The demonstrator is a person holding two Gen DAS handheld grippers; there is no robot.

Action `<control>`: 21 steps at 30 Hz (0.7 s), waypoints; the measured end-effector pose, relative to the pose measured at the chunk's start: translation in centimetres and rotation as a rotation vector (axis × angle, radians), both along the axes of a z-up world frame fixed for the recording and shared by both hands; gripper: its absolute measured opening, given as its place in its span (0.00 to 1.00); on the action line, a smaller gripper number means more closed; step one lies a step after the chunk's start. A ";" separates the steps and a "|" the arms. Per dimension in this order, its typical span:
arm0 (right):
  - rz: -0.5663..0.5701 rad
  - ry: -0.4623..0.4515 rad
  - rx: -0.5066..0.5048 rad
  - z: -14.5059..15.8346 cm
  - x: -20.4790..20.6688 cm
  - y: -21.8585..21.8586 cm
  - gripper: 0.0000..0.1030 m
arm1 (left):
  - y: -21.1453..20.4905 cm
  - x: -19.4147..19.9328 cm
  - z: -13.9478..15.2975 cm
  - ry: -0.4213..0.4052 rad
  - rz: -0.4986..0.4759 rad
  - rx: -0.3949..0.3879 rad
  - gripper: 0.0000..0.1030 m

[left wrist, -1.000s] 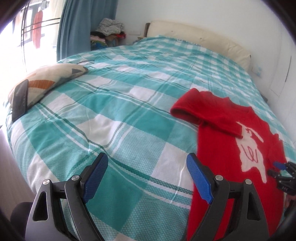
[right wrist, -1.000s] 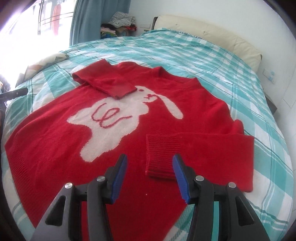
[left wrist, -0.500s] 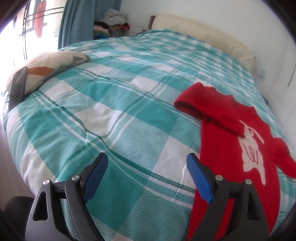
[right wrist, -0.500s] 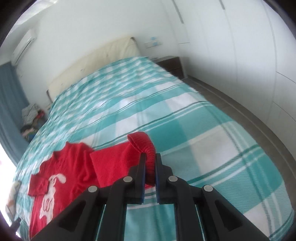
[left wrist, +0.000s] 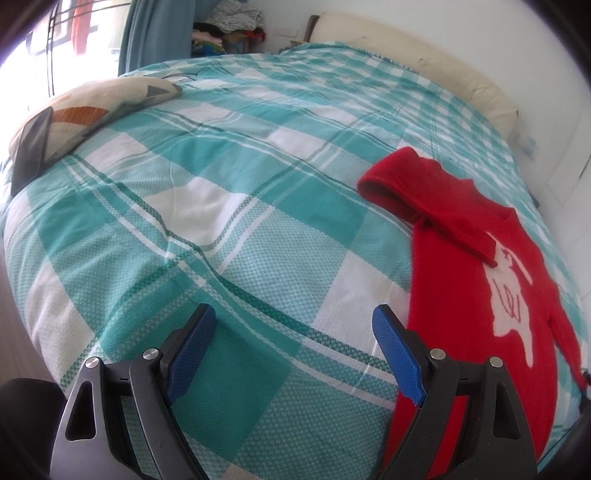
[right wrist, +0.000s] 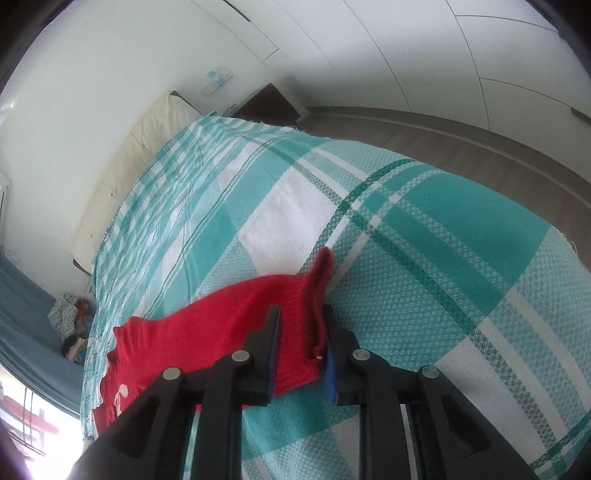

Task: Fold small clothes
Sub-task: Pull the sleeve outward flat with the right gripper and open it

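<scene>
A small red sweater [left wrist: 480, 266] with a white rabbit print lies on the teal checked bedspread [left wrist: 229, 206], its left sleeve folded across the chest. My left gripper [left wrist: 291, 350] is open and empty, low over the bedspread just left of the sweater's hem. In the right wrist view, my right gripper [right wrist: 301, 350] holds the cuff of the sweater's right sleeve [right wrist: 236, 325], pulled out sideways over the bed; the jaws stand slightly apart with the ribbed cuff between them.
A patterned pillow [left wrist: 92, 107] with a dark phone [left wrist: 31, 144] on it lies at the bed's left edge. A cream headboard [left wrist: 413, 59], a clothes pile [left wrist: 229, 22] and a blue curtain stand beyond. White wardrobe doors [right wrist: 443, 55] and wooden floor flank the bed's right side.
My right gripper closed on the right sleeve cuff, lifted it and swung it outward to the right. Its jaws now stand a little wider than half a second ago. My left gripper moved slightly.
</scene>
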State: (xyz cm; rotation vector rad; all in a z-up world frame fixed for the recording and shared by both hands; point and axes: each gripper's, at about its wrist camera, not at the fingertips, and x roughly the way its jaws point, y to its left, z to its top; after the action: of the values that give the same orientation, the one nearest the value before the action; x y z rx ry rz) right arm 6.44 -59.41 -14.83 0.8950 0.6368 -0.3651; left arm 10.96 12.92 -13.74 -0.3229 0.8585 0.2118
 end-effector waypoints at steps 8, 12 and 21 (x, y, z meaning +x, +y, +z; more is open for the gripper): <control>-0.052 0.172 -0.148 0.1 -0.3 0.5 0.03 | -1.0 0.3 -0.2 0.012 -0.018 0.064 0.85; -0.074 0.212 -0.149 -0.7 -0.7 -0.1 0.02 | -1.1 0.4 -0.2 0.017 -0.024 0.087 0.85; -0.144 0.203 -0.253 2.4 -3.3 1.3 0.56 | -3.0 -0.1 2.7 -0.033 -0.095 0.229 0.85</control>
State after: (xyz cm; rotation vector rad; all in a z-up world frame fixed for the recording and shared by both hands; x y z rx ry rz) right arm 3.10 -58.12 -12.48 0.6673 0.6962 -0.6570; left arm 10.89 9.89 -11.02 -0.0715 0.8062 0.2134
